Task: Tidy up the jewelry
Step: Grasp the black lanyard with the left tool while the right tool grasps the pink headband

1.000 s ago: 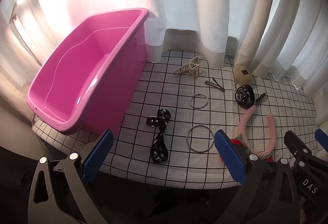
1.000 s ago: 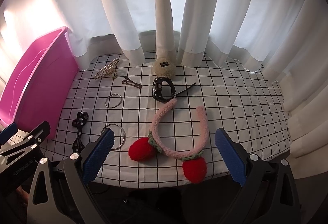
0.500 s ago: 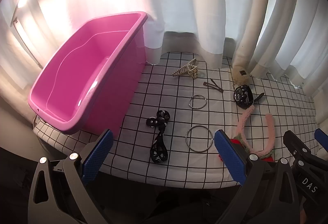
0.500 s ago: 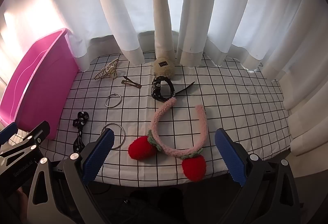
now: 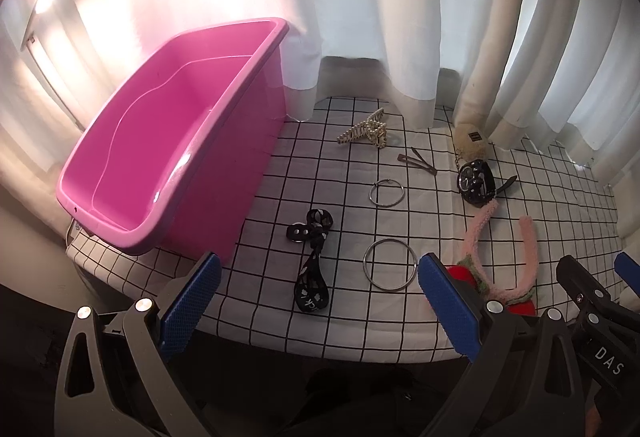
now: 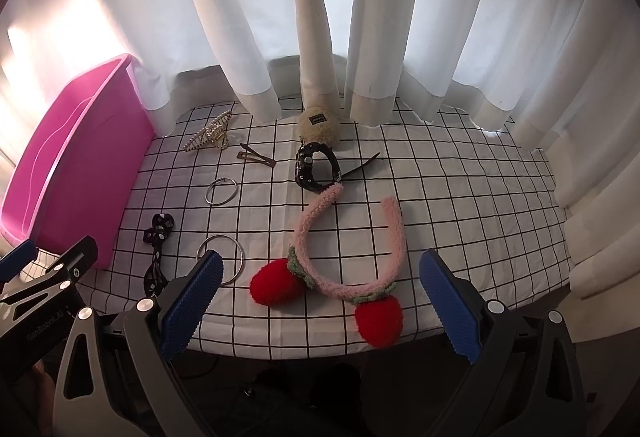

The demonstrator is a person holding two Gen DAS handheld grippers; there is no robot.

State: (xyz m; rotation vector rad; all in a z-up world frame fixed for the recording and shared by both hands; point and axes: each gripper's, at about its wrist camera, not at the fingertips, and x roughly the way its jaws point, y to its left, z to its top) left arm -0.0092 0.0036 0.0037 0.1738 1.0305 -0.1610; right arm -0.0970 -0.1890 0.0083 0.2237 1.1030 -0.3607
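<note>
A pink tub (image 5: 168, 157) (image 6: 60, 173) stands empty at the table's left. On the checked cloth (image 6: 460, 197) lie a pearl claw clip (image 5: 366, 131) (image 6: 210, 135), a brown snap clip (image 5: 416, 162) (image 6: 256, 158), a black watch (image 5: 476, 183) (image 6: 316, 167), a small metal ring (image 5: 386, 192) (image 6: 221, 191), a large metal ring (image 5: 390, 270) (image 6: 224, 257), a black patterned band (image 5: 312, 261) (image 6: 157, 249) and a pink headband with red strawberries (image 6: 344, 249) (image 5: 500, 257). My left gripper (image 5: 316, 309) and right gripper (image 6: 320, 305) are open and empty, before the table's front edge.
A cream fluffy pompom (image 6: 318, 123) (image 5: 472, 141) sits at the back against the white curtains (image 6: 360, 17). The curtains close off the back and right sides. The table's front edge (image 6: 320, 349) drops to a dark floor.
Both grippers have drawn back and up slightly, so the table looks a little farther off. Nothing on the cloth has moved.
</note>
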